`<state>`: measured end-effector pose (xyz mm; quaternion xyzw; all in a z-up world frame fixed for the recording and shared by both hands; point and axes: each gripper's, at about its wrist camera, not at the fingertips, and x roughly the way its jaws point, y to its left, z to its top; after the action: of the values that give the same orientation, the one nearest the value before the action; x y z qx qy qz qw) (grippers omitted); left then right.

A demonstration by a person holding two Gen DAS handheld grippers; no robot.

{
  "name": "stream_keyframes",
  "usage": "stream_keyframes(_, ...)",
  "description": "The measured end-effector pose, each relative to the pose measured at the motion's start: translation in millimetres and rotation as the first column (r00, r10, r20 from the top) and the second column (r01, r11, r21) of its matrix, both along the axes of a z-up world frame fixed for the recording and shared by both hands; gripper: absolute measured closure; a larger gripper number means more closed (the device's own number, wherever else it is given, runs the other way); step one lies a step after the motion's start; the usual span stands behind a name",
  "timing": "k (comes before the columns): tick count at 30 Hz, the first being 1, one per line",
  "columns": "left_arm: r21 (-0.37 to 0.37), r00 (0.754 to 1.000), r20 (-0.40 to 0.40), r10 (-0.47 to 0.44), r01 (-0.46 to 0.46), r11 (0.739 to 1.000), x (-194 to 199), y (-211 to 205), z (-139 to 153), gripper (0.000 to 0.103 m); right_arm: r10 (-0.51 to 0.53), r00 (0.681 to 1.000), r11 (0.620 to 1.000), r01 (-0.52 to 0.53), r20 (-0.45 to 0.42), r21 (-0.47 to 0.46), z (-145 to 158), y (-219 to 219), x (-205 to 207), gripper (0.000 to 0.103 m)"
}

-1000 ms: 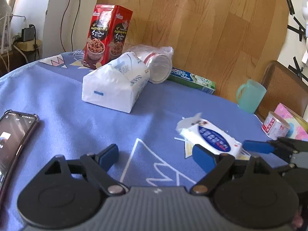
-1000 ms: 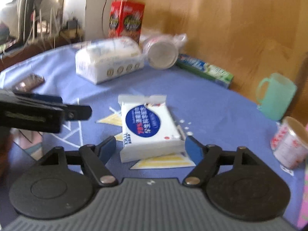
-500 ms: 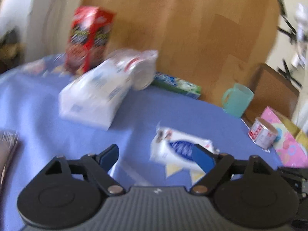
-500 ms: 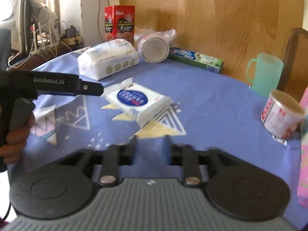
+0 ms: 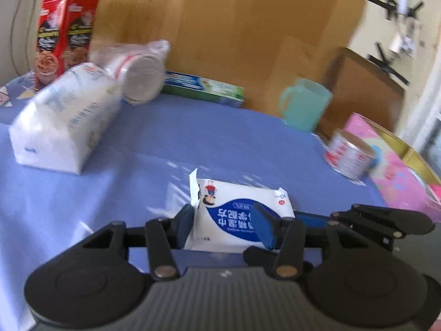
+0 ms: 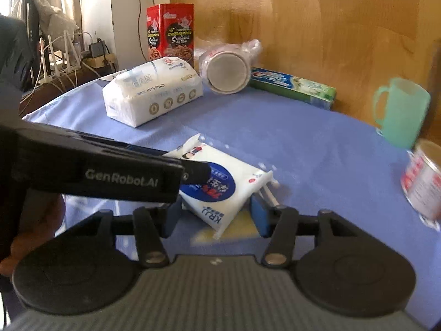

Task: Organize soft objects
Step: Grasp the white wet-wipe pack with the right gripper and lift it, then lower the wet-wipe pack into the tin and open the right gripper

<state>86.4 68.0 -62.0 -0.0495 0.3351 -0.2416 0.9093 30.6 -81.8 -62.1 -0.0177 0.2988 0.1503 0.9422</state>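
Both tongs around the wipes pack (image 5: 239,215): left tongs (image 5: 224,226) closing on it, right tongs (image 6: 216,215) opening, unclamped.

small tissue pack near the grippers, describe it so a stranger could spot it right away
On the blue tablecloth, look at the near edge, well in front of the red box and the big white tissue pack by the wooden wall. There lies the small tissue pack, between both grippers. It alone is flat, white, and bears a dark blue oval label.
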Motion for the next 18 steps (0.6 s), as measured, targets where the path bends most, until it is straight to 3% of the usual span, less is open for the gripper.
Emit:
stream_keyframes(5,0.009,0.996,0.024,-0.091,0.091,0.996,-41,-36,3,0.058,-0.081,0.996,0.997,0.081,0.037,-0.008,-1,-23,-50,0.048)
stream_keyframes(10,-0.025,0.977,0.058,-0.207,0.209,0.978,-43,-82,39,0.059,-0.211,0.963,0.977,0.215,0.169,-0.007,19,-60,-84,0.049)
stream_keyframes(14,0.006,0.937,0.144,-0.319,0.321,0.947,-50,-146,74,0.059,-0.328,0.911,0.942,0.334,0.249,0.022,43,-108,-101,0.052)
stream_keyframes(18,0.006,0.893,0.197,-0.404,0.411,0.912,-46,-219,95,0.055,-0.441,0.854,0.891,0.455,0.276,0.016,55,-172,-108,0.052)
